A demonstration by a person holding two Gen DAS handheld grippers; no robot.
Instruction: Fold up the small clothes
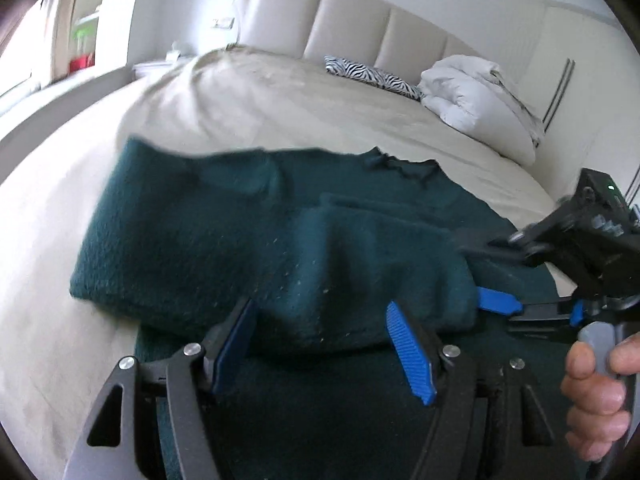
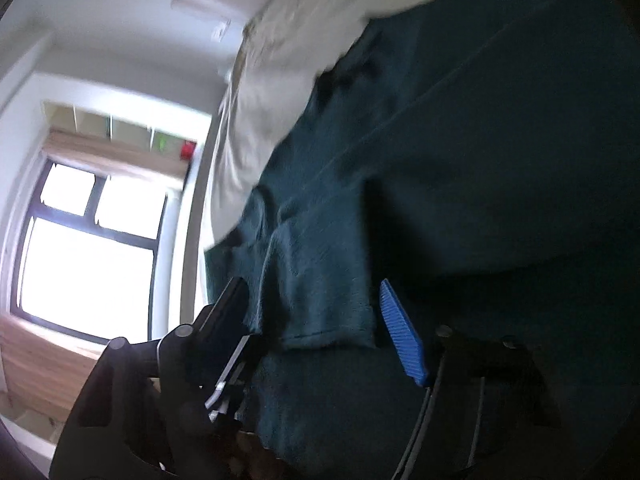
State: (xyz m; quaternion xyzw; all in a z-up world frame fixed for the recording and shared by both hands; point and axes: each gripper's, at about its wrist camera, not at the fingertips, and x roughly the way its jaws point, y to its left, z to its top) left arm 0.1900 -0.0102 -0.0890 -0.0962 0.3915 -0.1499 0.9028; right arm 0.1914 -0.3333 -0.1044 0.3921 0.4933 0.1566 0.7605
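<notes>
A dark green fleece garment (image 1: 248, 240) lies partly folded on the beige bed (image 1: 280, 120). My left gripper (image 1: 320, 344) is open, its blue pads on either side of the near folded edge, not pinching it. My right gripper (image 1: 500, 280) shows at the right of the left wrist view, tilted, its blue pads (image 1: 498, 300) at the garment's right edge. In the right wrist view, tilted sideways, the right gripper (image 2: 316, 320) is open with a hemmed fold of the green garment (image 2: 320, 280) between its jaws, not clamped.
A padded headboard (image 1: 340, 16), a zebra-print pillow (image 1: 372, 76) and a bunched white duvet (image 1: 480, 96) lie at the far end of the bed. A window (image 2: 88, 248) and a shelf (image 2: 120, 128) stand beyond the bed's side.
</notes>
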